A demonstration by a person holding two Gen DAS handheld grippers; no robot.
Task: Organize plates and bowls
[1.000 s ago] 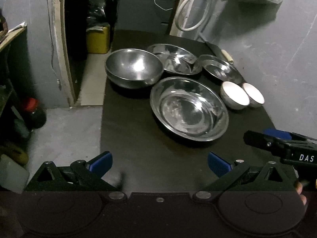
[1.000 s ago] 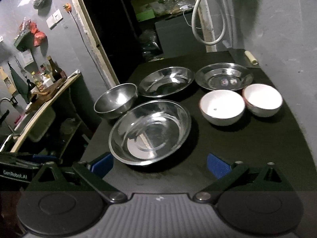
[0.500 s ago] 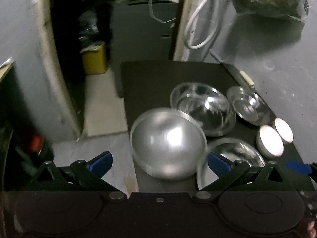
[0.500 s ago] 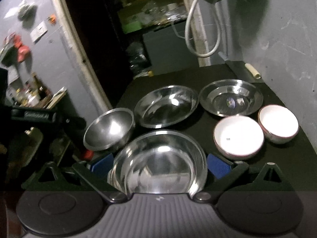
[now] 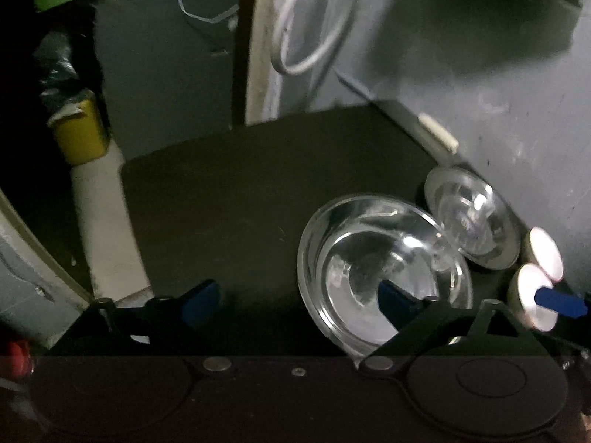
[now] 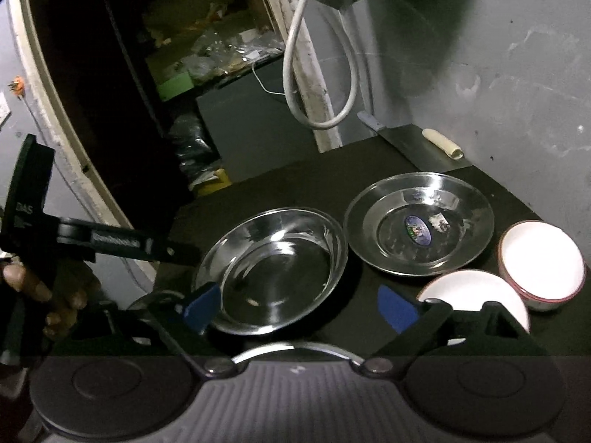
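You are bringing the left gripper and right gripper in, both wide open, jaws just narrowing, gripping nothing. The steel dishes and white bowls are crowding the worktop's right edge by the wall, nearly rim to rim; an off-centre pinch risks one skidding into its neighbours.

**Gleaming steel, matt black top**

Polished, mirror-bright metal on the deep dish and flat plate; glossy white glaze inside two ceramic-looking bowls; matt black tabletop; rough, scuffed grey wall.
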